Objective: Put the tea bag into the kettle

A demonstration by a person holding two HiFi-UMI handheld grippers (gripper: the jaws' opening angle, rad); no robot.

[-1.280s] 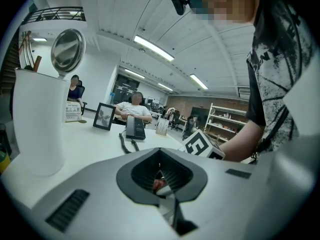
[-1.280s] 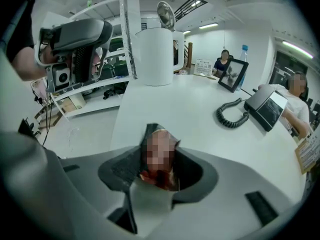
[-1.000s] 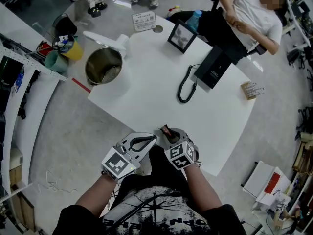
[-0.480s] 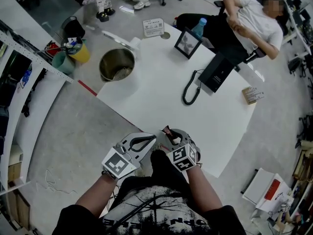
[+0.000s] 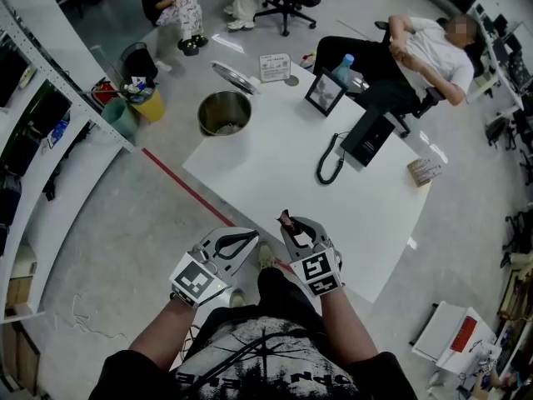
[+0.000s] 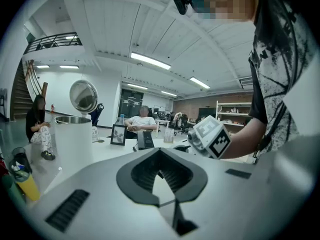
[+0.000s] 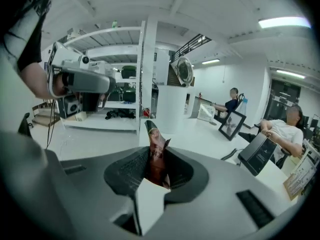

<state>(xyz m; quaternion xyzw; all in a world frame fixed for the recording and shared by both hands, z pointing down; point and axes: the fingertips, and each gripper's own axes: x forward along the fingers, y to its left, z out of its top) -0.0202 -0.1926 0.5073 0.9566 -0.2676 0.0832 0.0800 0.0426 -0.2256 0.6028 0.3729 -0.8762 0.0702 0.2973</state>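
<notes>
The right gripper jaws pinch the tea bag (print unreadable); left gripper jaws together, empty.

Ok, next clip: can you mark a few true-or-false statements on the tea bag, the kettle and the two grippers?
1. The right gripper grips the tea bag. True.
2. The kettle has its lid shut. False: the lid stands open.
3. The tea bag lies inside the kettle. False: it is between the right gripper's jaws, well short of the kettle.
4. The left gripper holds nothing. True.
</notes>
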